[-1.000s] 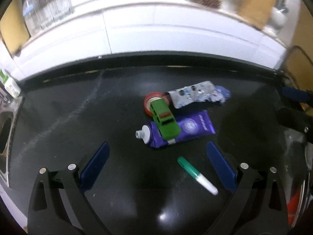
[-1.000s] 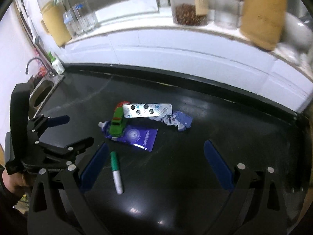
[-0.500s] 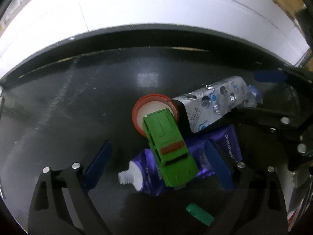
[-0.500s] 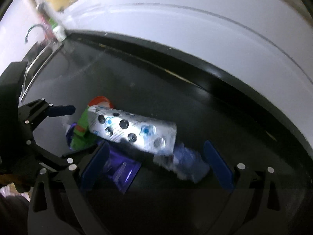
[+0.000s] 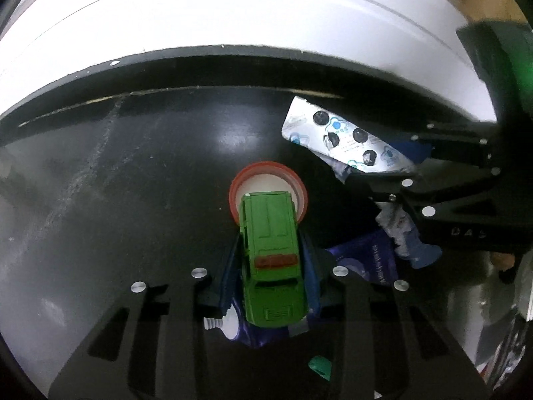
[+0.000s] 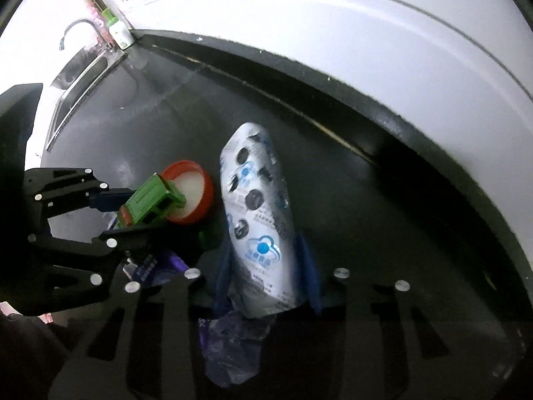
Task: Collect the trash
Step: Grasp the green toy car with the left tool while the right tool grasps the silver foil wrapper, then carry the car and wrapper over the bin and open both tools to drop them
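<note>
Green car [image 5: 271, 260]: squeezed in left claw [image 5: 269, 266]
Pill pack [image 6: 258, 230]: squeezed in right claw [image 6: 265, 266]
Risk: car isn't trash, could get binned

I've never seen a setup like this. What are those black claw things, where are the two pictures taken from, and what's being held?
Each claw is a hand-held two-finger tool with a camera looking along its fingers; there is no robot arm. One picture comes from each.

The left tool is closed on a green toy car. The right tool is closed on a silver pill blister pack.

On the black counter lie a red jar lid, a purple tube under the car, and crumpled bluish wrapping.
</note>
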Motion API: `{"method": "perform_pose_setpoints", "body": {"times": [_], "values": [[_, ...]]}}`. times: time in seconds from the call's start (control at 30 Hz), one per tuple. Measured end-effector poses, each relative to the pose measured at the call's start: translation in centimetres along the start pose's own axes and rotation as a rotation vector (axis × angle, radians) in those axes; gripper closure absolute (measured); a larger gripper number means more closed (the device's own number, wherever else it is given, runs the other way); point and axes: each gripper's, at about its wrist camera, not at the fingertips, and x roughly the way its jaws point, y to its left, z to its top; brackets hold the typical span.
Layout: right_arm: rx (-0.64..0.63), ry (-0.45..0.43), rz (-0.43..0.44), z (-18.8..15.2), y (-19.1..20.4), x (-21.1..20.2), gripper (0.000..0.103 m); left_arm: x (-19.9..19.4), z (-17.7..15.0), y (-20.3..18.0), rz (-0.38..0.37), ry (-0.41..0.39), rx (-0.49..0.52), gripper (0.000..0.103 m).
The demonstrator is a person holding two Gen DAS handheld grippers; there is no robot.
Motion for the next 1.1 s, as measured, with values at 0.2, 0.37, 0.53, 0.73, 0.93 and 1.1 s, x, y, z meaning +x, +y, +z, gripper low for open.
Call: {"method": "perform_pose_setpoints", "body": {"times": [0.2, 0.37, 0.53, 0.73, 0.93, 1.1], "values": [[0.046, -0.069, -0.013, -0.3, 0.6, -3.1, 0.068, -3.4, -0.2, 0.8, -0.005, -0.05, 0.014, 0.07], [0.082, -0.137, -0.054, -0.5, 1.8, -6.7, 0.069, -6.3, -0.4, 2.0, 0.006, -0.084, -0.004, 0.07], [0.131, -0.188, -0.088, -1.5, 2.8, -10.3, 0.069, -9.6, -0.9, 2.2, 0.027, -0.126, -0.005, 0.07], [0.174, -0.225, -0.127, -3.8, 5.6, -14.0, 0.069, -14.1, -2.4, -0.5, 0.051, -0.162, 0.009, 0.07], [0.194, -0.236, -0.149, -6.8, 8.8, -15.8, 0.069, -16.1, -6.3, -2.5, 0.061, -0.166, 0.024, 0.07], [0.201, -0.242, -0.156, -8.5, 10.8, -16.6, 0.069, -17.2, -8.5, -2.7, 0.067, -0.173, 0.038, 0.07]]}}
